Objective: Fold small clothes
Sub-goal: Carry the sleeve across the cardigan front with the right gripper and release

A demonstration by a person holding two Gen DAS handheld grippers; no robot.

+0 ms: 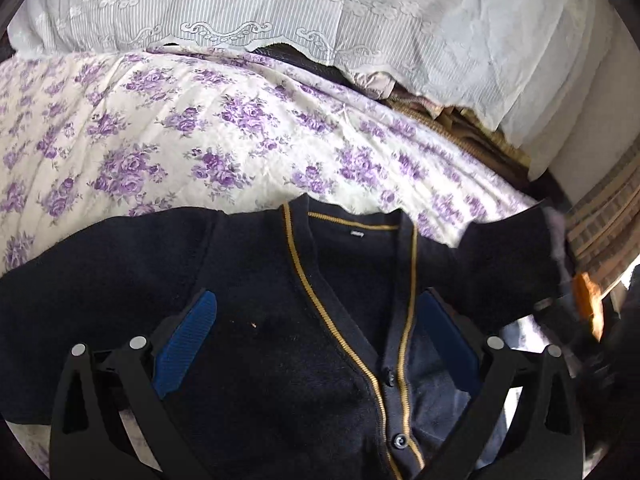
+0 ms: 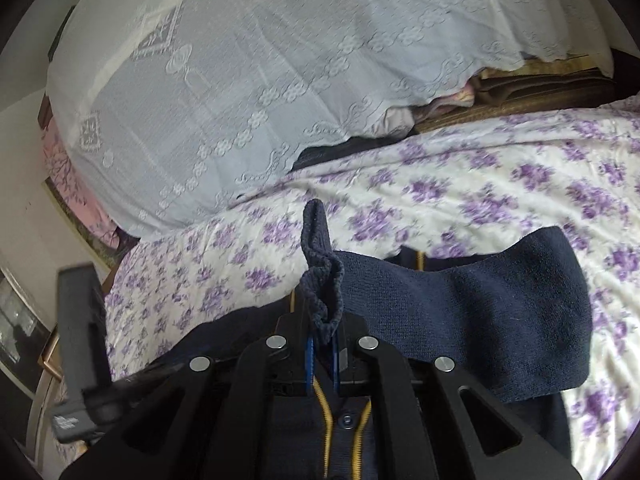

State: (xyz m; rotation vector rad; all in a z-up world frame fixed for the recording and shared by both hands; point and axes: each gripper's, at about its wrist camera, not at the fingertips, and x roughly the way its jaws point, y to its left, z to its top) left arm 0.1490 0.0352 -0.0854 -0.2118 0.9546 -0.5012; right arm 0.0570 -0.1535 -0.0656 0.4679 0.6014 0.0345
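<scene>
A small navy cardigan (image 1: 256, 288) with gold trim and dark buttons lies face up on a floral bedspread (image 1: 168, 128). My left gripper (image 1: 316, 332) is open, its blue pads spread wide just above the cardigan's chest, holding nothing. My right gripper (image 2: 322, 344) is shut on the cuff of the cardigan's sleeve (image 2: 320, 280) and holds it up over the garment's front; the sleeve (image 2: 480, 304) drapes across to the right. The same lifted sleeve shows at the right in the left wrist view (image 1: 512, 256).
A white lace cloth (image 1: 280, 12) covers a pile at the head of the bed. Brown folded fabrics (image 1: 460, 120) lie beyond the bedspread's far edge. The other gripper's black body (image 2: 80, 344) shows at the left in the right wrist view. The bedspread (image 2: 500, 184) stretches to the right.
</scene>
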